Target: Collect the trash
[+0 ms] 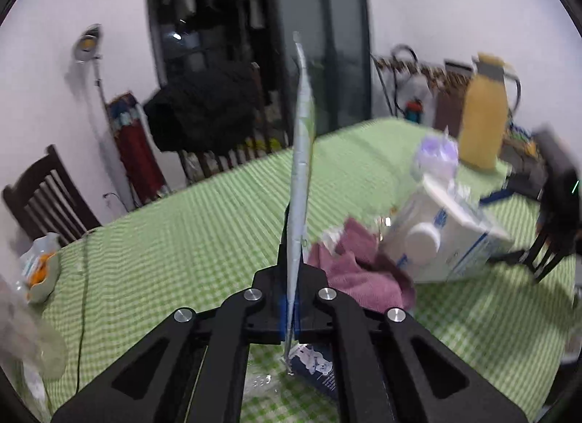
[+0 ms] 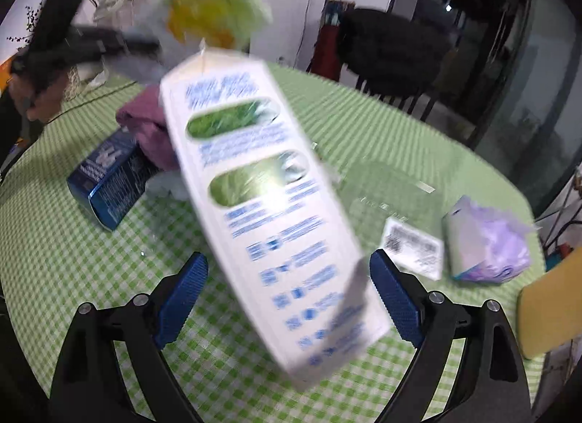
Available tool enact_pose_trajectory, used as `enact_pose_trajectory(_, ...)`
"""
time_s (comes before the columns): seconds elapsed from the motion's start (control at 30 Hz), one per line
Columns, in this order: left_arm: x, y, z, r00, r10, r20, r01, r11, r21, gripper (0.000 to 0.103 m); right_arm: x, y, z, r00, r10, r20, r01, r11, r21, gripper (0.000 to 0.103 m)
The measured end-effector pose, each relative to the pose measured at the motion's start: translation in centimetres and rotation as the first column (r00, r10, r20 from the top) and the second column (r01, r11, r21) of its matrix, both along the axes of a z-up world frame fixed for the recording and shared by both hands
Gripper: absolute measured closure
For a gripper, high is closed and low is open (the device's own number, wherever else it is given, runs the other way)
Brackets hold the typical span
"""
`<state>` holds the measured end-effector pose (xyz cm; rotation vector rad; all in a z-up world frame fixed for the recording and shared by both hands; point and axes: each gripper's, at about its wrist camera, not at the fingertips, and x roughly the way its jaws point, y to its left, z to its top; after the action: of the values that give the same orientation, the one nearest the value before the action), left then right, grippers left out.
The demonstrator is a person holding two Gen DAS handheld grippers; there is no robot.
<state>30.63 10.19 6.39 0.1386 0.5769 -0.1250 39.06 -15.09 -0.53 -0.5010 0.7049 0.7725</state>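
My left gripper [image 1: 293,241] is shut on a thin silvery wrapper [image 1: 302,124] that stands up edge-on from the jaws. In the right wrist view that wrapper [image 2: 214,12] shows as a green and yellow blur in the left gripper [image 2: 120,44] at the upper left. A white carton [image 2: 269,204] with blue print, motion-blurred, lies slanted between the blue pads [image 2: 185,295] of my open right gripper [image 2: 287,259]; neither pad presses on it. From the left wrist the carton [image 1: 458,241] lies on its side on the green checked tablecloth [image 1: 182,241], and the right gripper [image 1: 545,241] is just beyond its far end.
A pink cloth [image 2: 149,124] and a blue box [image 2: 112,175] lie left of the carton. A purple bag [image 2: 487,241], a printed label [image 2: 411,244] and a clear plastic tray [image 2: 385,186] lie to the right. A yellow flask [image 1: 483,121] stands at the far edge. Chairs [image 1: 47,201] ring the table.
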Motion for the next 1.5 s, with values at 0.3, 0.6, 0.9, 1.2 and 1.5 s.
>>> enact_pose_trajectory(0.3,-4.8,-0.9,3.7,0.994,0.042,0.104,-0.034,0.996,-0.082,0.103,-2.3,-1.7,2.3,0.996,-0.033,-0.084,0.047,0.984,0.173,0.080)
enact_pose_trajectory(0.6,-7.3,-2.2,4.0,0.994,0.031,0.109,-0.019,0.995,-0.103,0.103,-1.4,-3.8,2.9,0.998,-0.014,-0.055,0.023,0.987,0.158,0.013)
enact_pose_trajectory(0.9,-10.1,-1.2,3.9,0.993,0.064,0.103,-0.047,0.986,-0.157,0.103,2.1,-2.3,-1.1,0.985,-0.022,-0.173,0.046,0.989,0.138,0.013)
enact_pose_trajectory(1.2,-10.8,-1.9,3.7,0.993,0.087,0.076,-0.070,0.976,-0.204,0.103,-6.1,-4.1,-0.2,0.993,-0.086,-0.086,0.112,0.922,0.371,0.028)
enact_pose_trajectory(1.5,-11.7,-4.8,3.9,0.996,0.052,0.074,-0.031,0.964,-0.263,0.103,-13.5,-14.0,0.7,0.917,-0.337,-0.213,0.387,0.620,0.683,0.103)
